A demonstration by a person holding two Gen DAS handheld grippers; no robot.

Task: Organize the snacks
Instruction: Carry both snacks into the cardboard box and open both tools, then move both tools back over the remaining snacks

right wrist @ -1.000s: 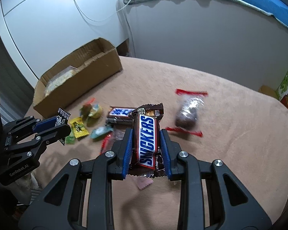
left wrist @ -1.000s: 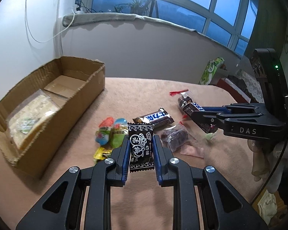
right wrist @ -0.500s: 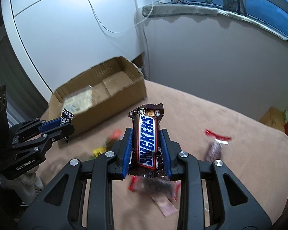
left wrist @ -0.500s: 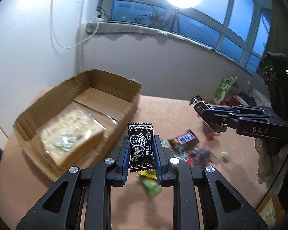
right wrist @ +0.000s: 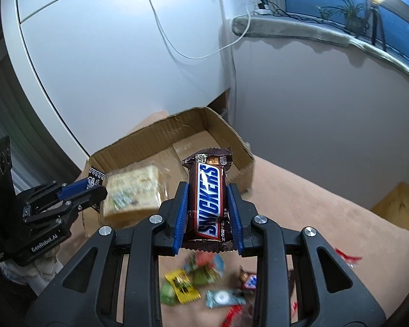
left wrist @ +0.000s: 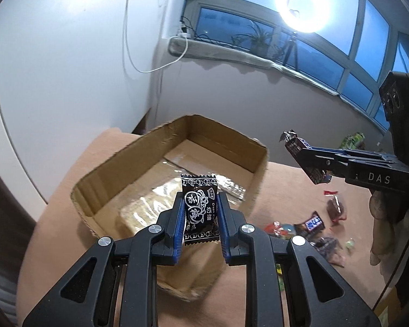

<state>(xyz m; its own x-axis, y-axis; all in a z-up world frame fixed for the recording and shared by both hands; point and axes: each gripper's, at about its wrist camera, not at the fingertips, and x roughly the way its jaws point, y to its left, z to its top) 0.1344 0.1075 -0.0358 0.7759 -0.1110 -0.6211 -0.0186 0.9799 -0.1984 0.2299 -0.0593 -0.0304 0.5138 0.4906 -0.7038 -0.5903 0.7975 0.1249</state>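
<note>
We are mid-carry: the left tool (left wrist: 200, 212) grips a black candy packet (left wrist: 200, 209) above the cardboard box (left wrist: 128, 160); the right tool (right wrist: 207, 207) grips a Snickers bar (right wrist: 208, 199) nearby. Next, we release each inside.

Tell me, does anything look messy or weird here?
A bit messy: loose candies lie scattered on the tan tabletop instead of in the cardboard box, whose rim is ragged. Nothing looks spilled or broken.
</note>
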